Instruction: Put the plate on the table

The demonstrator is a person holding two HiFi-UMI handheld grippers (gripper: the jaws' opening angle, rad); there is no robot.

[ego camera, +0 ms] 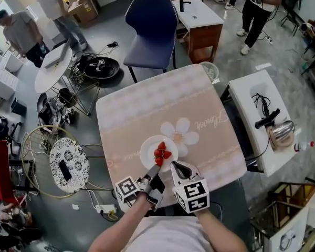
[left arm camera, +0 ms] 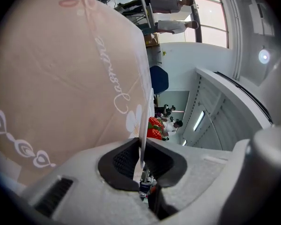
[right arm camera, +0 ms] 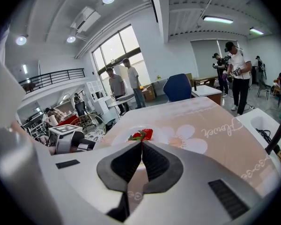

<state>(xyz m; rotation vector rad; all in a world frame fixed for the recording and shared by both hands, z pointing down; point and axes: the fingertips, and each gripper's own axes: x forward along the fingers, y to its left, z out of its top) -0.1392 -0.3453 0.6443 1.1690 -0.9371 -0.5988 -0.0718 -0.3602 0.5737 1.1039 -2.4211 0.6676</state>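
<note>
- Left gripper view: the left gripper (left arm camera: 141, 148) has its dark ribbed pads nearly closed, with only a thin gap between them, and the white rim of the plate (ego camera: 148, 152) is pinched in that gap and seen edge-on.
- The cube on this claw shows black-and-white square markers and carries no words.
- In the head view the plate lies over the pink tablecloth (ego camera: 142, 114), near the table's front edge, and the left claw reaches it from the near side. Whether it rests flat or is held a touch above the cloth is hard to tell from these angles.
- Red strawberries (ego camera: 161, 152) with green tops are piled on the plate toward its right side.
- A large white flower print (ego camera: 181, 132) on the cloth sits just beside the plate on its right.
- In the right gripper view the right gripper (right arm camera: 141, 145) is fully closed, its pads meeting tip to tip with nothing between them. It is just beside the plate's near right edge and not gripping it.
- Further right on the cloth, pale cursive lettering (right arm camera: 219, 125) reads "Flower".
</note>
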